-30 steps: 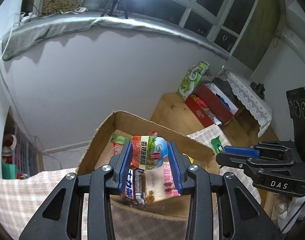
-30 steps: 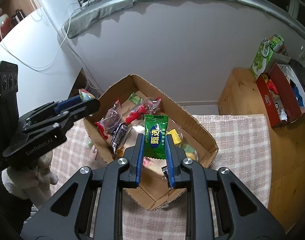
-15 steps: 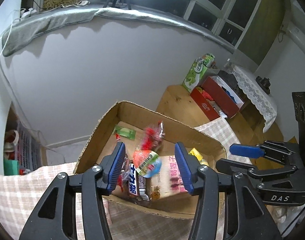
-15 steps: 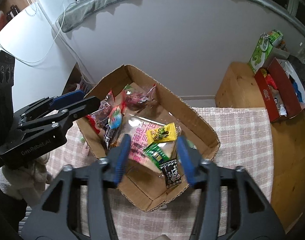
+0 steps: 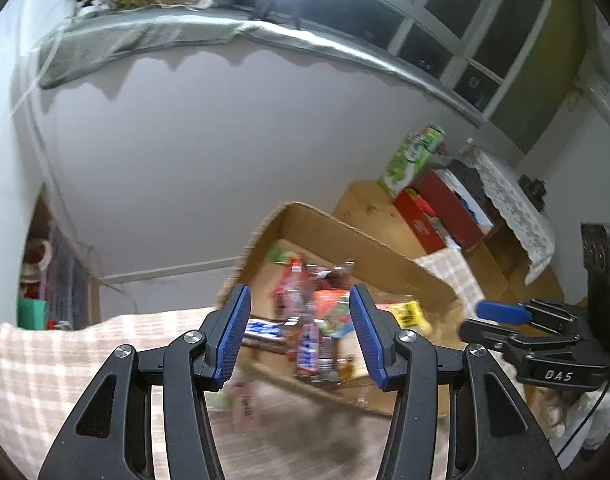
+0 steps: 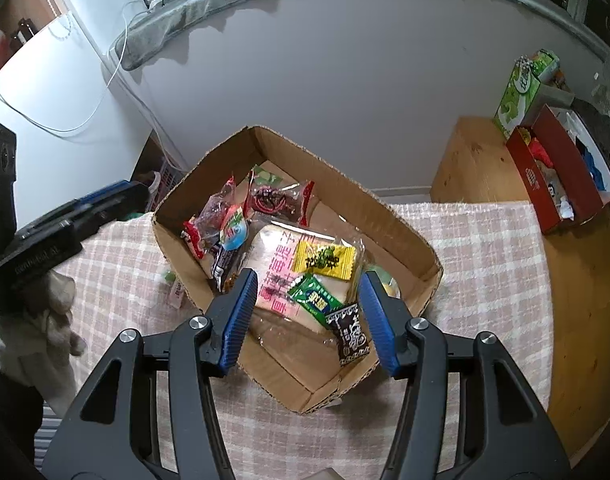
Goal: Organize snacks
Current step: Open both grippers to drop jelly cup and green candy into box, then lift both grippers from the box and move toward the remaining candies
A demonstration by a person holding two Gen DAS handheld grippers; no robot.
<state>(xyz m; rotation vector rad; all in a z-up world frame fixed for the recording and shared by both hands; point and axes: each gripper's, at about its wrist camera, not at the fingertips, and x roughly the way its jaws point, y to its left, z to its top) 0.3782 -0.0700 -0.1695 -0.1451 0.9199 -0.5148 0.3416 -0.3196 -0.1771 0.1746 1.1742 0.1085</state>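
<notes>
An open cardboard box point(image 6: 401, 236) sits on a pink checked tablecloth point(image 6: 477, 264) and holds several wrapped snacks. Among them are a green packet point(image 6: 315, 298), a yellow packet point(image 6: 327, 258), a black packet point(image 6: 351, 334), a large clear pack with pink writing point(image 6: 279, 276) and a round orange and blue cup snack point(image 6: 233, 233). My right gripper point(image 6: 307, 316) is open and empty above the box's near corner. My left gripper point(image 5: 301, 334) is open and empty, left of the box point(image 5: 369, 244); that view is blurred. The left gripper also shows at the right wrist view's left edge point(image 6: 65, 224).
A small packet point(image 6: 175, 288) lies on the cloth just left of the box. A wooden side table point(image 6: 473, 164) at the right carries a red box point(image 6: 553, 180) and a green carton point(image 6: 519, 94). A white wall stands close behind the cardboard box.
Both grippers opened and let their snacks drop into the box: the orange cup snack from the left, the green packet from the right. Both have since drawn back, the left swinging leftward.
</notes>
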